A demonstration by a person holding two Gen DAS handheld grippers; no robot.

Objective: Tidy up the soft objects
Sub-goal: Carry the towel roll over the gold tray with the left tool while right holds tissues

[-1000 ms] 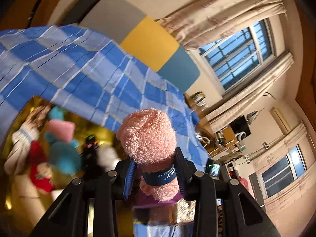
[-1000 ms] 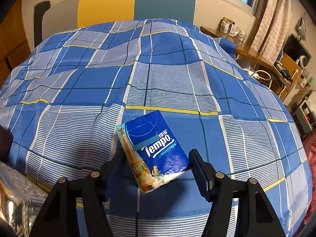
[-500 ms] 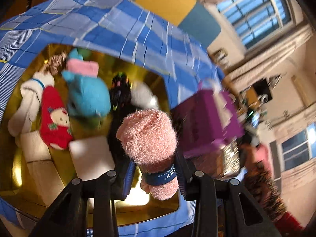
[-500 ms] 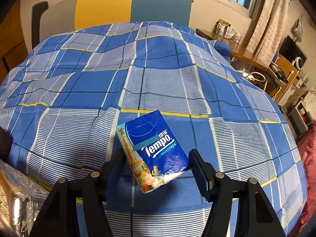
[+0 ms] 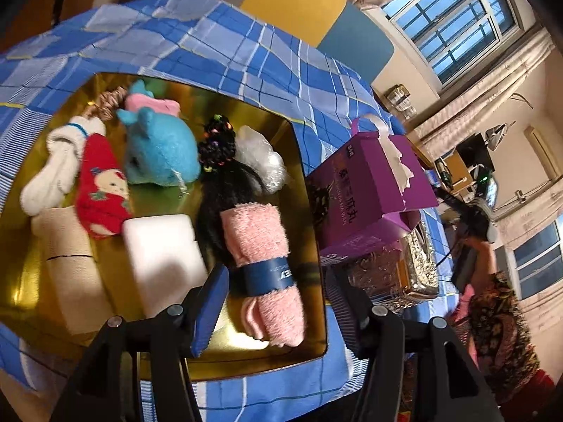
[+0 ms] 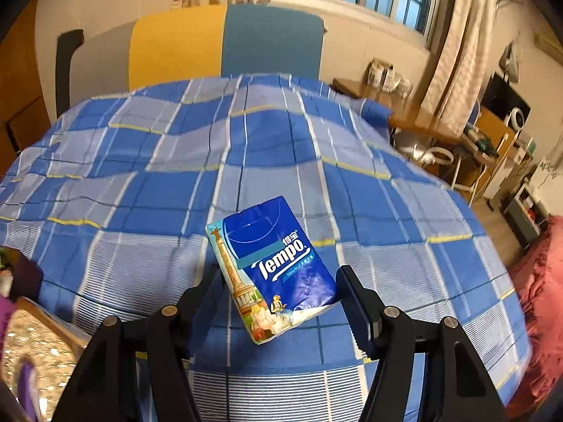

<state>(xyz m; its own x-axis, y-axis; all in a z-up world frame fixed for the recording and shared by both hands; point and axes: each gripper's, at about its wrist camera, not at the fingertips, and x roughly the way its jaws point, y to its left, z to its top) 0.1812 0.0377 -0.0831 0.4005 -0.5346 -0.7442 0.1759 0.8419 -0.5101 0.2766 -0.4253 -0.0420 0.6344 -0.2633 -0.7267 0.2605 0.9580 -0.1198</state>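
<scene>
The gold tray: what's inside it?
In the gold tray: a rolled pink towel, blue plush, red sock, white sock, white block, black hairpiece. Whatever lies beneath them is hidden.

The left tongs (image 5: 278, 302) are standing wide apart around the pink towel roll (image 5: 265, 267), which is lying in the golden tray (image 5: 309, 190) beside a white sponge (image 5: 162, 256).

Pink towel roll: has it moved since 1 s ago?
Yes. The pink towel roll went from raised in front of the blue checked bedspread down into the gold tray; the left gripper is now open.
</scene>
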